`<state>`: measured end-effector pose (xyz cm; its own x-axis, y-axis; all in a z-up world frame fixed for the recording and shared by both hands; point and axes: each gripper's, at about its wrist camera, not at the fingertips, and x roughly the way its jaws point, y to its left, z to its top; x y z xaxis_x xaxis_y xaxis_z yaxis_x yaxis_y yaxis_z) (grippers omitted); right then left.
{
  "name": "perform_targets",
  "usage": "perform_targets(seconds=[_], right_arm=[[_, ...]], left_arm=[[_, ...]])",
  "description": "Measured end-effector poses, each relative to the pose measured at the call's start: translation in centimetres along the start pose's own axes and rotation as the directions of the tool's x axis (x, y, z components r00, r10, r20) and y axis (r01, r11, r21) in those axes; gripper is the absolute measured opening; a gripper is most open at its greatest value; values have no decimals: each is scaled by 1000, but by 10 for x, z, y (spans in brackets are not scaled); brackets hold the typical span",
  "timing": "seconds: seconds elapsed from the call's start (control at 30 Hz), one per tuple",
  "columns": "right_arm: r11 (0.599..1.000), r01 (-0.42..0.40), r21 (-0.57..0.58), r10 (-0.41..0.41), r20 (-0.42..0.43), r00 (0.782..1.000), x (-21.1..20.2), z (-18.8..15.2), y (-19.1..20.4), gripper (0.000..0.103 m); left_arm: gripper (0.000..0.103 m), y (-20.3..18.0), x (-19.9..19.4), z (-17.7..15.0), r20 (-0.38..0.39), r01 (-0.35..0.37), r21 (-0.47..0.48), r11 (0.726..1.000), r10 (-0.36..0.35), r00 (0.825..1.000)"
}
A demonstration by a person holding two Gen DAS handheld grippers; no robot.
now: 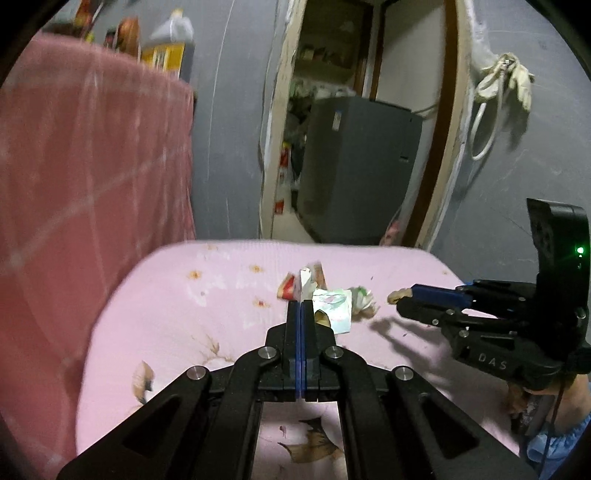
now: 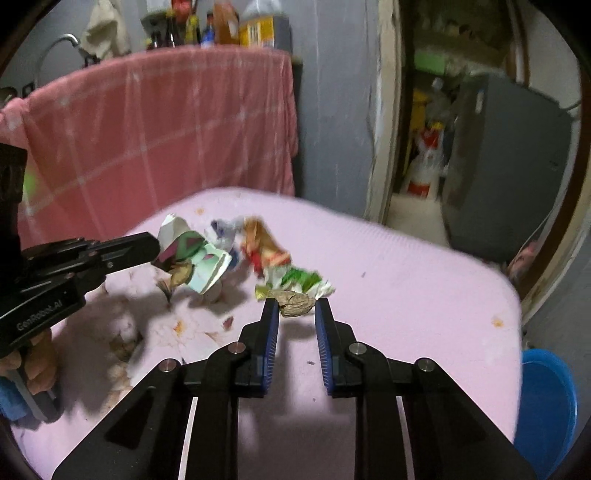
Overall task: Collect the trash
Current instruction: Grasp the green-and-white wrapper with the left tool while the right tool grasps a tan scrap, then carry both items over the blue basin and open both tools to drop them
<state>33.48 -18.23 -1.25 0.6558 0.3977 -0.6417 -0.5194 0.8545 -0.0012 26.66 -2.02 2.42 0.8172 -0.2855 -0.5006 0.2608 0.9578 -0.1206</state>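
Note:
My left gripper (image 1: 301, 303) is shut on a crumpled paper carton (image 1: 305, 282) and holds it above the pink table cover (image 1: 177, 306); the carton also shows in the right wrist view (image 2: 192, 254). My right gripper (image 2: 293, 308) is partly open around a brown nutshell (image 2: 295, 304), which shows in the left wrist view at the fingertips (image 1: 399, 294). More trash lies on the cover: a red and orange wrapper (image 2: 264, 247), a green and white wrapper (image 2: 301, 278) and a crumpled white piece (image 2: 223, 232).
A pink checked cloth (image 2: 166, 129) hangs over a counter behind the table, with bottles (image 2: 255, 26) on top. A blue bin (image 2: 546, 402) stands at the right of the table. A doorway with a grey appliance (image 1: 354, 166) lies beyond.

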Motion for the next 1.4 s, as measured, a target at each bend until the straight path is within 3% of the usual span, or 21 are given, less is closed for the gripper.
perform_targets(seconds=[0.1,0.23,0.7,0.8,0.97,1.4], right_arm=[[999,33,-4,-32,89,995,-21,-1,2,18],[998,56,14,-58,155,986,-45,-6,-1,18],[995,67,73,-79,174,982,-83,-34,-5,18],[995,67,75,-79,173,982,-86,-39,-2,18],[995,65,79,-78,180,981,-92,-46,0,18],[990,80,116,-112,293,949,-113,-47,-6,18]], left_arm=[[0,-11,-12,0,47,-10,49,999,7,999],[0,-24,-16,-7,46,-1,96,995,-3,999],[0,-51,-38,-49,-52,56,95,994,-52,997],[0,-62,-35,-60,-120,54,133,990,-38,992],[0,-66,-36,-65,-145,56,138,989,-36,989],[0,-58,-51,-43,15,19,46,999,-19,1000]])
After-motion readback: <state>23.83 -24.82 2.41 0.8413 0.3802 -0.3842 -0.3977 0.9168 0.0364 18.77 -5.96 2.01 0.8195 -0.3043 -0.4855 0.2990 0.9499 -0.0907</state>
